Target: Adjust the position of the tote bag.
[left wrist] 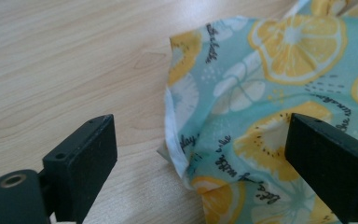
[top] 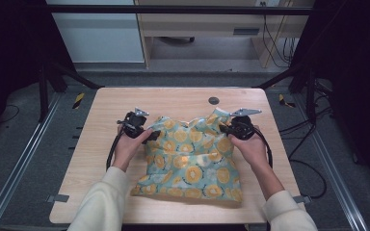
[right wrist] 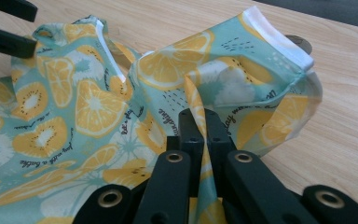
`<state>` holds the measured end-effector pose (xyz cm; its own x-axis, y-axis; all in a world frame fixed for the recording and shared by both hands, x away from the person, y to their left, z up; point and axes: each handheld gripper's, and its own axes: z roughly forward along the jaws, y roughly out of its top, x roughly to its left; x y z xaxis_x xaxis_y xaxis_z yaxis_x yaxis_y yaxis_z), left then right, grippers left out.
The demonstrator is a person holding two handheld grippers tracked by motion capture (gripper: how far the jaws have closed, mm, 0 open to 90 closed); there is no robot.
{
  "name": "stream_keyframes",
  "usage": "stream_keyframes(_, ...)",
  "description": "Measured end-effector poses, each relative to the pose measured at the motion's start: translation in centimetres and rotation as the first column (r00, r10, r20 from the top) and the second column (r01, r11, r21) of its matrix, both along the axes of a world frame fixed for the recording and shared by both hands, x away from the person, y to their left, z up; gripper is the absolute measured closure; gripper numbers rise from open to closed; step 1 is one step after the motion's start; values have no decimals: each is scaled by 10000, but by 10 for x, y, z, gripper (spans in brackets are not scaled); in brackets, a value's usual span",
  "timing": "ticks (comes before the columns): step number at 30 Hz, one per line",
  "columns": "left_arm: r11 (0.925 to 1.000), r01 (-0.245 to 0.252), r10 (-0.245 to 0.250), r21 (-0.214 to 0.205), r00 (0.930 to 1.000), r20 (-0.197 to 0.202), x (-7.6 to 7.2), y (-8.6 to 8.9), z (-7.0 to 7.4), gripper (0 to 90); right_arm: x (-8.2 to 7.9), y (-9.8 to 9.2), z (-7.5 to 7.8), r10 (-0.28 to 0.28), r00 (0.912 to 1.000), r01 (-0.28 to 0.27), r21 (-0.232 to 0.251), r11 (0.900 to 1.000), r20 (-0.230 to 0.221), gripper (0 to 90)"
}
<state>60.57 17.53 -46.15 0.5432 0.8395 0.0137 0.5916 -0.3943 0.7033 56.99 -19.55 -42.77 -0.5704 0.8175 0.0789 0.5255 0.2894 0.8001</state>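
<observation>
Lemon-print cloth (top: 192, 161) spread on table (top: 91, 159), far edge bunched up. Right gripper (right wrist: 198, 122) clamped tight on a raised fold near its far right corner. Left gripper (left wrist: 200, 154) wide apart, astride the cloth's left edge, gripping nothing; cloth's extent cut off there.

Light wooden table (top: 125, 101) with rounded corners, a dark round cap (top: 213, 100) sitting near its far edge. Grey carpeted floor (top: 19, 159) lying around it. Black frame struts (top: 43, 91) standing at both sides. Pale cabinet (top: 192, 24) and trailing cables (top: 274, 43) showing beyond.
</observation>
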Motion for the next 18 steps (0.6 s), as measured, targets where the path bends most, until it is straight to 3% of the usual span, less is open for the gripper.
stream_keyframes(4,9995,124,-117,291,9997,-225,0,-2,-6,95,0,1,-2,55,10000,-55,0,10000,3,894)
stream_keyframes(5,9998,111,-107,173,9997,-238,-1,-2,-9,106,0,1,-2,23,10000,-23,3,10000,-29,894)
stream_keyframes(8,9992,254,-240,315,9988,-432,-1,-5,-16,184,0,2,-2,83,10000,-83,37,10000,-43,894)
stream_keyframes(12,9986,282,-271,450,9993,-258,-2,-6,-18,431,0,3,-2,92,9999,-92,25,10000,-80,894)
stream_keyframes(13,9991,250,-245,353,9996,-147,-3,-6,-18,431,0,3,-2,92,9999,-92,25,10000,-80,894)
stream_keyframes(15,9988,345,-340,339,9993,-137,-3,-6,-19,566,0,3,-2,78,10000,-77,45,10000,-55,894)
stream_keyframes(16,9987,463,-461,206,9989,-130,-4,-5,-19,692,0,2,-1,70,10000,-70,31,10000,-20,894)
stream_keyframes(18,9975,711,-711,33,9973,-158,-5,-5,-19,784,0,1,-1,77,10000,-77,23,10000,-13,894)
